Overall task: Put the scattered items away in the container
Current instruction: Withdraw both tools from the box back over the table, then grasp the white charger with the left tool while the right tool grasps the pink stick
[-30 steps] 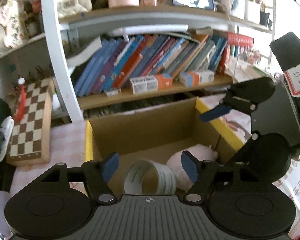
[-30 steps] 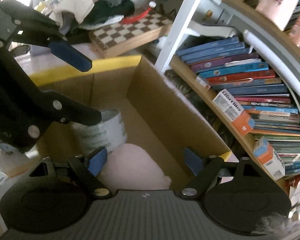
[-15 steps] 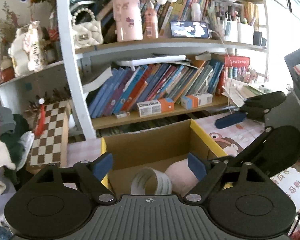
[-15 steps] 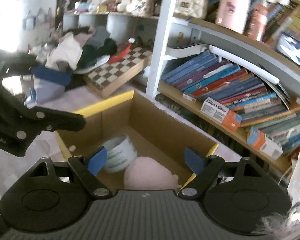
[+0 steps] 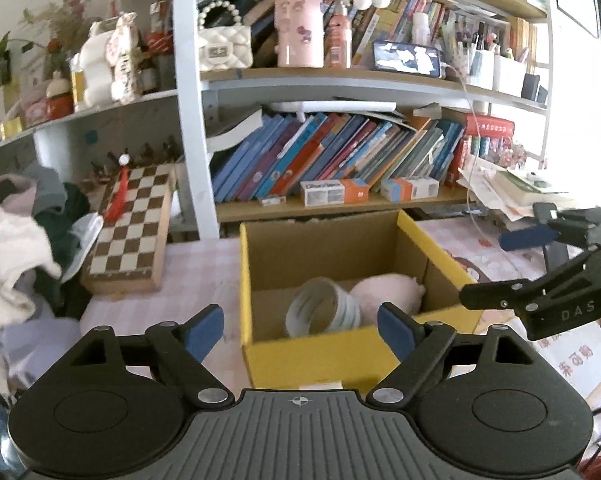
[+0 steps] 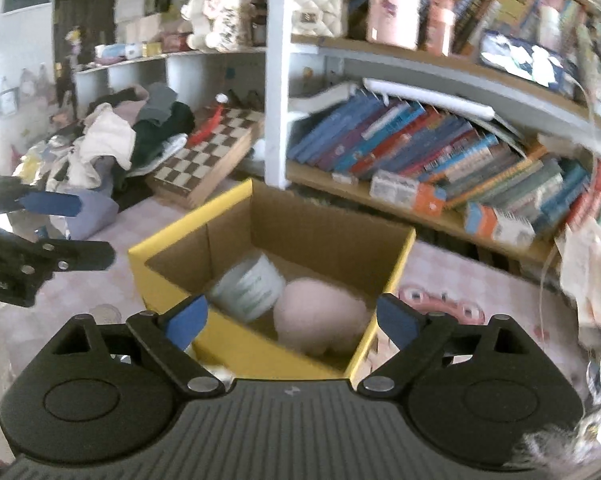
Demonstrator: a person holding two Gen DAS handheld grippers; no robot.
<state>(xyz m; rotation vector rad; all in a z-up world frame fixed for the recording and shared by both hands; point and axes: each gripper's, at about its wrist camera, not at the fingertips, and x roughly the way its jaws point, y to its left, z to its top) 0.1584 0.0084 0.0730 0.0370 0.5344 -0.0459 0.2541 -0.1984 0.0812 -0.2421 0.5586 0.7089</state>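
1. Your left gripper (image 5: 300,330) sits at the bottom centre of the left wrist view, its jaws opening wide with nothing clamped between them
2. Your right gripper (image 6: 292,320) fills the bottom of the right wrist view, its jaws also opening and gripping nothing
3. The cardboard box (image 5: 324,354) with yellow rims stands in the lower centre of the left view, on the pink checked tablecloth (image 5: 204,264)
4. Inside the box, a roll of tape (image 5: 322,312) lies on its side, touching a pink plush toy (image 5: 388,292) to its right
5. A chessboard (image 5: 130,228) lies left of the box, and rows of books (image 5: 332,156) lean on the shelf above it
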